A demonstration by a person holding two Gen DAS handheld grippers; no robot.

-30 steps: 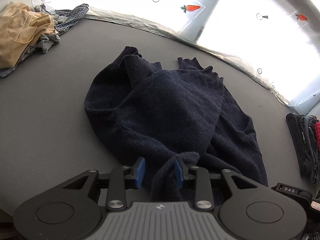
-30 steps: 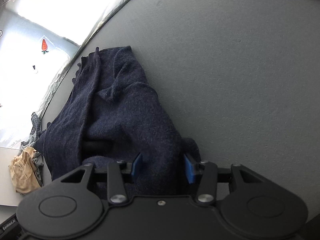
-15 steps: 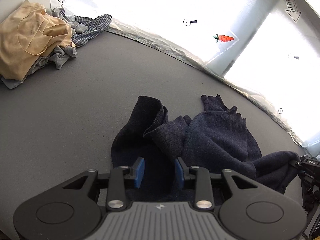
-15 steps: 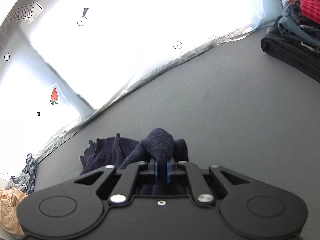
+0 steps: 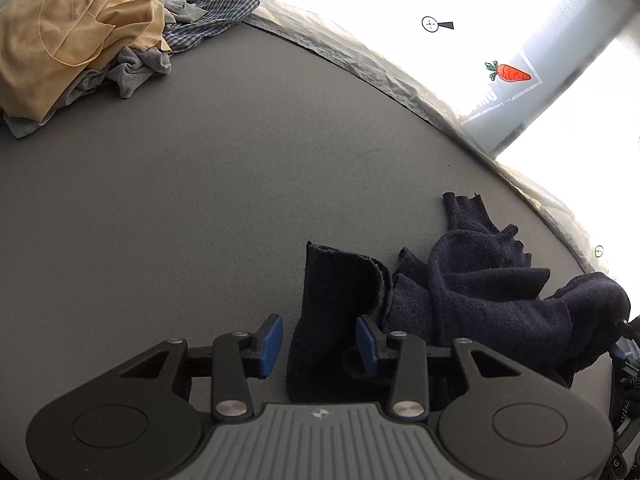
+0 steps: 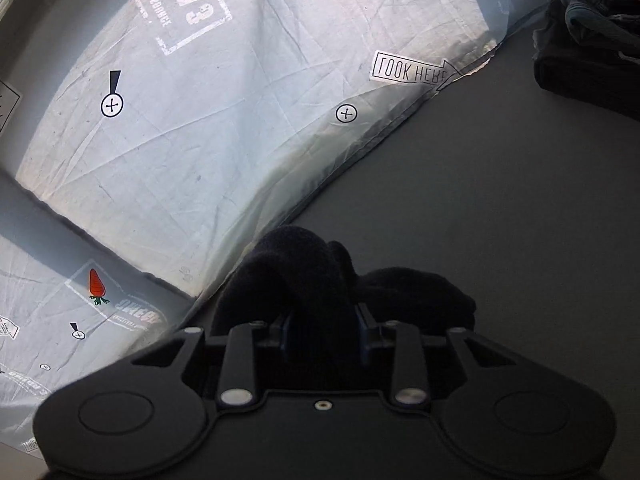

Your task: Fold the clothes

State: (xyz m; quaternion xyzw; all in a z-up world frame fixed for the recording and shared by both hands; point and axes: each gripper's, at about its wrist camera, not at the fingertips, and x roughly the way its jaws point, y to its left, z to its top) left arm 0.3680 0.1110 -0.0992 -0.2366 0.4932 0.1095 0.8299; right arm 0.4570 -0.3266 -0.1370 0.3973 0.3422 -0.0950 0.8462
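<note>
A dark navy sweater (image 5: 480, 300) lies crumpled on the grey table (image 5: 200, 200). My left gripper (image 5: 319, 342) points down at its left end. Its jaws are opening, and a flat flap of the sweater lies between the blue pads. The left pad (image 5: 272, 344) stands clear of the cloth. In the right wrist view, a thick bunch of the sweater (image 6: 304, 264) fills my right gripper (image 6: 324, 332) and humps over its fingers. Those jaws are opening too, with the pads still against the cloth. The sweater's right end hangs raised off the table.
A heap of unfolded clothes, tan on top with checked and grey pieces (image 5: 76, 28), sits at the far left of the table. A stack of dark folded garments (image 6: 592, 40) stands at the far right. A creased white sheet (image 6: 200, 140) with printed markers backs the table.
The left gripper slid left along the sweater and its jaws widened off the fold they pinched. The right gripper rose with its bunch, clamped tight, then widened; the sweater bunched toward the right.
</note>
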